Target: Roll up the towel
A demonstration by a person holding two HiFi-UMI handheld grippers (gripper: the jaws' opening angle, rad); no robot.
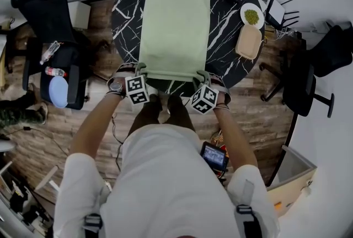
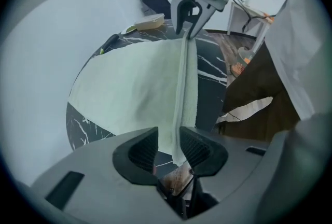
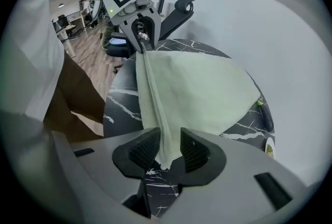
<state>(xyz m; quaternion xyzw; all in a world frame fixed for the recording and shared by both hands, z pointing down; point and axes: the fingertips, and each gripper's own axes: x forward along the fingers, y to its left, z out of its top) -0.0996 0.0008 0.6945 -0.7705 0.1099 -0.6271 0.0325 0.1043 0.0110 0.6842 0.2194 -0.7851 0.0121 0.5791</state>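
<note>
I see the pale green towel [image 1: 175, 16] spread flat on the round black desk [image 1: 229, 33]. My left tongs [image 2: 169, 148] and right tongs [image 3: 169, 149] are spread, with the towel's folded near edge loose between each pair.

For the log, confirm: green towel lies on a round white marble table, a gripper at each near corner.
Not white: the head view shows a black marble table, green towel on it, left gripper and right gripper at its near corners.

The round black marble tabletop [image 1: 126, 16] is left bare left of the pale green towel [image 1: 175, 16]; its right rim is blocked by a white plate [image 1: 252, 15] and a beige oval tray [image 1: 249, 41].
</note>
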